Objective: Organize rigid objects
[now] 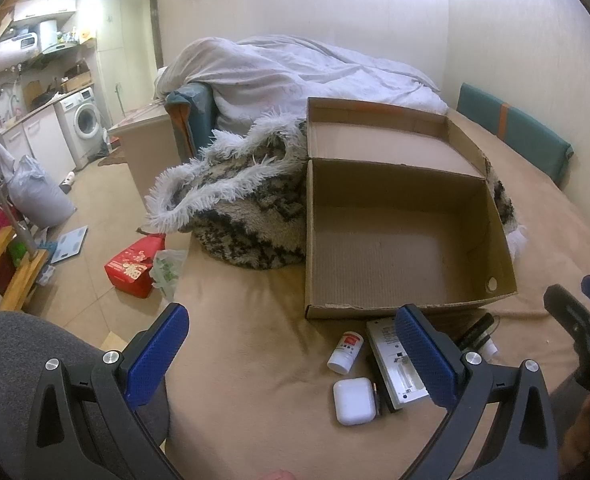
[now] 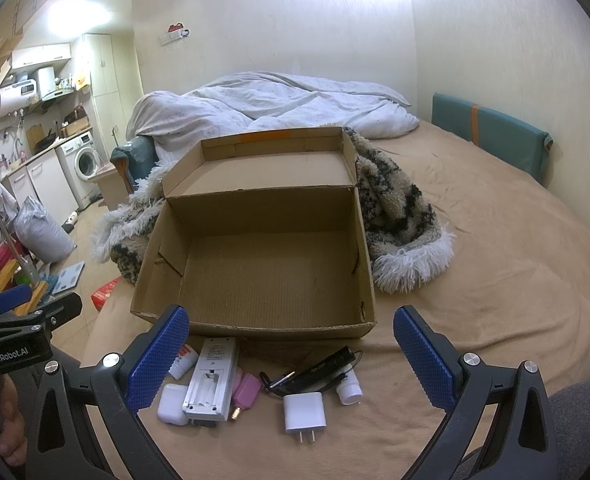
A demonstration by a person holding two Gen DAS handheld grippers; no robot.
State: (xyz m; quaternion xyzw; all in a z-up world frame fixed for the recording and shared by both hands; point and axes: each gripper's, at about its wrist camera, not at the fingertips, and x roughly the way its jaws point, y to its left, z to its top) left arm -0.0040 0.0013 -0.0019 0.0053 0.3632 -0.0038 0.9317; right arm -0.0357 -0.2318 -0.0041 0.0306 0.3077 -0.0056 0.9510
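Observation:
An empty cardboard box (image 2: 255, 272) (image 1: 407, 240) sits open on the tan bedsheet, lid folded back. Small objects lie in front of it: a white earbud case (image 2: 171, 400) (image 1: 355, 400), a white remote-like device (image 2: 213, 380) (image 1: 391, 364) face down, a small white bottle with a red label (image 1: 346, 352) (image 2: 183, 360), a pink item (image 2: 246, 390), a white charger plug (image 2: 303, 412), a black stick-shaped item (image 2: 327, 364) and a second white bottle (image 2: 349, 388). My left gripper (image 1: 291, 360) and right gripper (image 2: 291, 360) both stand open above these, holding nothing.
A fuzzy black-and-white blanket (image 2: 399, 216) lies behind and beside the box. A rumpled white duvet (image 2: 271, 108) covers the far bed. A teal cushion (image 2: 491, 136) leans on the right wall. On the floor at left lie a red box (image 1: 133, 268) and a scale (image 1: 69, 242).

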